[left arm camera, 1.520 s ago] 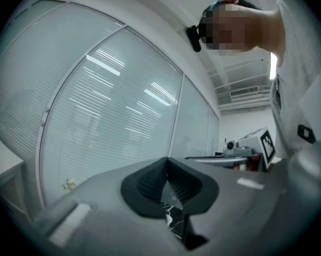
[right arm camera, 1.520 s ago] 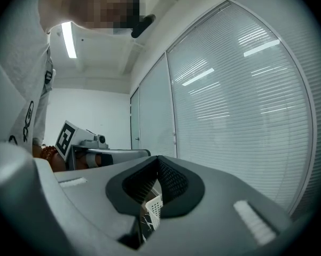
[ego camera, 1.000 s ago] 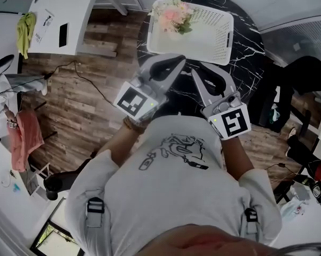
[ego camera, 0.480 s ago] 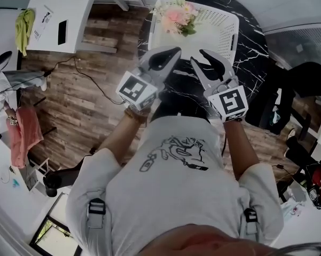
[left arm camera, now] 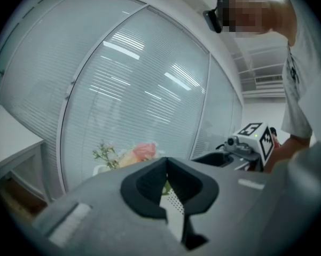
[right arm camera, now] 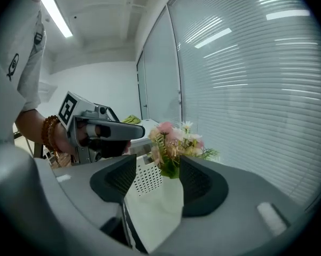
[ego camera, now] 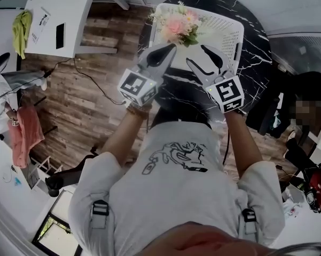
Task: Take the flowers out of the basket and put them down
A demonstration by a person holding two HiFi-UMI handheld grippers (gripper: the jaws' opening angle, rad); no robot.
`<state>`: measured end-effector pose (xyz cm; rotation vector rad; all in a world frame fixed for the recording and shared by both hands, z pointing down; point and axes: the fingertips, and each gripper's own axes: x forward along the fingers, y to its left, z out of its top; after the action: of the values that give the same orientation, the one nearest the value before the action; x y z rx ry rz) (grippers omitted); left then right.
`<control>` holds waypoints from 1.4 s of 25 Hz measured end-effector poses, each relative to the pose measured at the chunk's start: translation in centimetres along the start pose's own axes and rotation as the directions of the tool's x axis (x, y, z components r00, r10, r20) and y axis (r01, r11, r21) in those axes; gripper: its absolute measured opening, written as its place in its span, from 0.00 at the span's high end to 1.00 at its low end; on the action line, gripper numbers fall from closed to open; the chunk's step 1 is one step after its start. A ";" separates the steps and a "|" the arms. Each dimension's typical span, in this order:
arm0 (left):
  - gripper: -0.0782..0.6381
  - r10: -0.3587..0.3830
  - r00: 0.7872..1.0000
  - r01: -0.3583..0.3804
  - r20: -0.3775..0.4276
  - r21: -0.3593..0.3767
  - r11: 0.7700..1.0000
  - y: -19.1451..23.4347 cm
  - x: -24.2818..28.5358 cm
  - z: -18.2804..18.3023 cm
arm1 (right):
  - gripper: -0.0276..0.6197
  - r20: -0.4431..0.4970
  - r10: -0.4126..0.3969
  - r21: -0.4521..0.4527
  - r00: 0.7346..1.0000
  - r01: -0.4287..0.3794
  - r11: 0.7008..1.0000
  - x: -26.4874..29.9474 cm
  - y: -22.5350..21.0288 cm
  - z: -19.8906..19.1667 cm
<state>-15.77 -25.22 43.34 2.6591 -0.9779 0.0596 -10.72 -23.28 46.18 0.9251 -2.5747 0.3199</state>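
A bunch of pink and cream flowers [ego camera: 179,26] stands at the left end of a white perforated basket [ego camera: 220,30] on a round black marble table [ego camera: 252,52]. My left gripper [ego camera: 168,48] hovers at the basket's near rim, just below the flowers, with its jaws shut and empty. Beside it my right gripper [ego camera: 198,55] is opening, with nothing between its pads. In the right gripper view the flowers [right arm camera: 173,143] and basket [right arm camera: 147,179] show beyond the gap of the right gripper [right arm camera: 157,161], and the left gripper [right arm camera: 104,132] is at the left. The left gripper view shows the flowers [left arm camera: 141,152] ahead.
A white desk [ego camera: 59,15] stands at the upper left over a wooden floor [ego camera: 80,100] with trailing cables. A pink cloth [ego camera: 25,137] hangs at the far left. Dark clothing [ego camera: 310,73] lies right of the table. A glass wall with blinds [right arm camera: 245,79] rises behind the basket.
Both grippers have moved forward to the basket's near rim. The right gripper's jaws have spread apart. The left gripper's jaws stay shut.
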 end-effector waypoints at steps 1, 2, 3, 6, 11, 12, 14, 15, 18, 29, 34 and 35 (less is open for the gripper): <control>0.88 0.015 1.000 -0.015 0.001 -0.009 1.000 0.7 0.2 -0.2 | 0.55 -0.011 0.007 -0.002 1.000 -0.007 1.000 0.5 -0.4 -0.3; 0.88 0.032 0.999 -0.032 0.002 -0.016 0.999 1.4 0.4 -0.3 | 0.53 -0.022 0.012 -0.006 1.000 -0.012 1.000 0.9 -0.9 -0.6; 0.89 0.048 0.999 -0.048 0.003 -0.019 0.999 2.0 0.6 -0.5 | 0.52 -0.031 0.016 -0.011 0.999 -0.016 1.000 1.4 -1.4 -0.9; 0.89 0.087 0.996 -0.087 0.000 -0.027 0.996 3.8 1.0 -1.1 | 0.49 -0.062 0.022 -0.017 0.998 -0.023 1.000 2.6 -3.0 -2.1; 0.89 0.127 0.992 -0.127 -0.014 -0.038 0.991 6.0 1.7 -2.1 | 0.47 -0.141 0.048 -0.021 0.989 -0.052 0.998 4.8 -4.9 -4.6; 0.89 0.135 0.991 -0.135 -0.016 -0.040 0.990 6.3 1.8 -2.3 | 0.45 -0.157 0.057 -0.027 0.986 -0.061 0.998 5.2 -5.0 -5.2; 0.89 0.149 0.989 -0.150 -0.015 -0.047 0.988 6.9 2.0 -2.6 | 0.44 -0.182 0.080 -0.028 0.980 -0.087 0.996 6.2 -5.1 -6.4; 0.89 0.155 0.988 -0.155 -0.013 -0.048 0.987 7.2 2.2 -2.7 | 0.43 -0.191 0.094 -0.026 0.977 -0.101 0.995 6.8 -5.2 -7.0; 0.89 0.161 0.987 -0.161 -0.006 -0.045 0.986 7.7 2.8 -3.0 | 0.41 -0.209 0.133 -0.037 0.969 -0.143 0.989 8.6 -5.4 -8.5; 0.89 0.162 0.987 -0.162 0.001 -0.067 0.985 8.3 3.7 -3.8 | 0.32 -0.173 0.231 -0.115 0.957 -0.253 0.961 13.0 -5.8 -10.4; 0.89 0.157 0.988 -0.157 -0.001 -0.060 0.986 8.6 3.8 -4.1 | 0.30 -0.136 0.273 -0.139 0.952 -0.291 0.947 14.8 -5.4 -11.4; 0.89 0.155 0.988 -0.155 -0.001 -0.061 0.986 8.6 3.8 -4.1 | 0.30 -0.124 0.280 -0.139 0.952 -0.296 0.945 15.2 -5.4 -11.4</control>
<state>-18.08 -32.60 50.08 2.5245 -1.1674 0.0572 -14.82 -32.06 63.38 0.4630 -2.5944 0.2330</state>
